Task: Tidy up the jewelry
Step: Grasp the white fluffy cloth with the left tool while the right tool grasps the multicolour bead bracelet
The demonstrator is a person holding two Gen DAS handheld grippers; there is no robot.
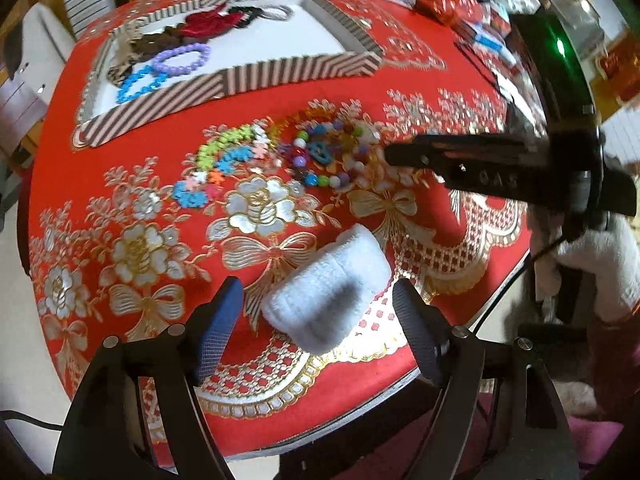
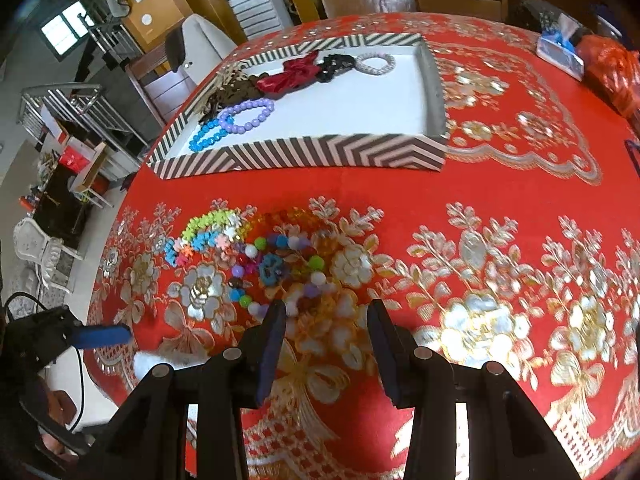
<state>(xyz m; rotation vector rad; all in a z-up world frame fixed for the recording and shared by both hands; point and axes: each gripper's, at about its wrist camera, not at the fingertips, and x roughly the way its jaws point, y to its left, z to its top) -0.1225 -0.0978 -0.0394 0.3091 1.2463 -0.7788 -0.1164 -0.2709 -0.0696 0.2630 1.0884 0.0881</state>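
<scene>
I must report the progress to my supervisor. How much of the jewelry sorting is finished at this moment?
Roughly half, judging by the layout. Done: the striped tray already holds a purple bracelet, a blue bracelet and some hair ties. In hand: nothing; the right gripper is open beside the mixed bead bracelet, and the left gripper is open around a white wristband. Left: these and the star-bead bracelet.
</scene>
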